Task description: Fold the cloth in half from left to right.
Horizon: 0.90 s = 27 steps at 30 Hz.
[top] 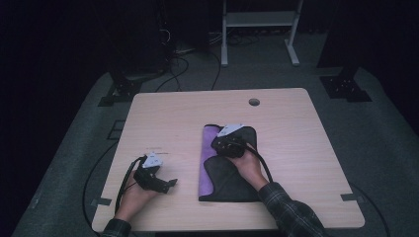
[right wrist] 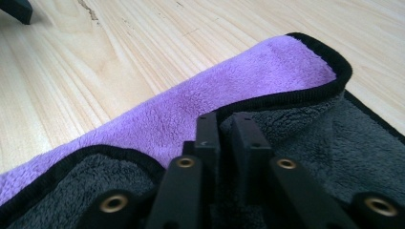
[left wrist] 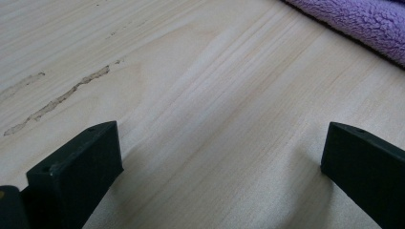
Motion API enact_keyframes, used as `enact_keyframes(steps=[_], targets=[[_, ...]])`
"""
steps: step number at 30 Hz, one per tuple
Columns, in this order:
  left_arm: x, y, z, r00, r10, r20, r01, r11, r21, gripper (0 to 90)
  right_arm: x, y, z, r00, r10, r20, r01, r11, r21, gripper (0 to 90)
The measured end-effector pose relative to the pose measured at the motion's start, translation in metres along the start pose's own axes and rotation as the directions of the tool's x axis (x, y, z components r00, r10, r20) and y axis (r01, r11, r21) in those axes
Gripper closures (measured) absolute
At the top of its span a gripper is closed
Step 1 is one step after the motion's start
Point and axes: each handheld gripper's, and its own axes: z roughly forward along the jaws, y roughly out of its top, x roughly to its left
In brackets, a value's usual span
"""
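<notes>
My right gripper [right wrist: 225, 125] pinches the black hem of the half-folded towel [top: 225, 180]; my left gripper [top: 163, 183] waits open beside the towel. More folding remains.

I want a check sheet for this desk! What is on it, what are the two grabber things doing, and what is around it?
Surface: pale wooden table, round hole near the far edge, scuff marks.
Job's things: towel, purple one side, dark grey the other, black trim, partly folded.
Clutter: nothing seen.
Grippers: left gripper open over bare wood; right gripper shut on the towel's black edge.
Cables: black cable from the left gripper, another from the right gripper; loose cables on the floor.
Surroundings: grey carpet, white stand, dark room.
</notes>
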Motion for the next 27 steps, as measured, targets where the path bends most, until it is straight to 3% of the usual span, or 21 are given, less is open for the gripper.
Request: enact_keyframes(steps=[6,11,21,27], targets=[[0.0,0.0,0.0,1.0,0.0,0.0,0.0,1.0,0.0,0.0,-0.004,0.001,-0.007,1.0,-0.009,-0.001,0.009,1.0,-0.026,84.4],[0.0,0.0,0.0,1.0,0.0,-0.001,0.0,1.0,-0.002,0.0,-0.013,0.006,-0.022,0.9997,0.016,-0.02,-0.018,0.998,-0.061,85.4],[0.0,0.0,0.0,1.0,-0.002,0.001,0.002,1.0,-0.002,0.0,-0.046,0.009,-0.051,0.9971,0.077,0.005,-0.075,0.991,-0.113,85.6],[0.0,0.0,0.0,1.0,-0.003,0.0,0.003,1.0,-0.005,0.0,-0.065,0.003,-0.059,0.9923,0.122,0.022,-0.118,0.985,-0.125,85.6]])
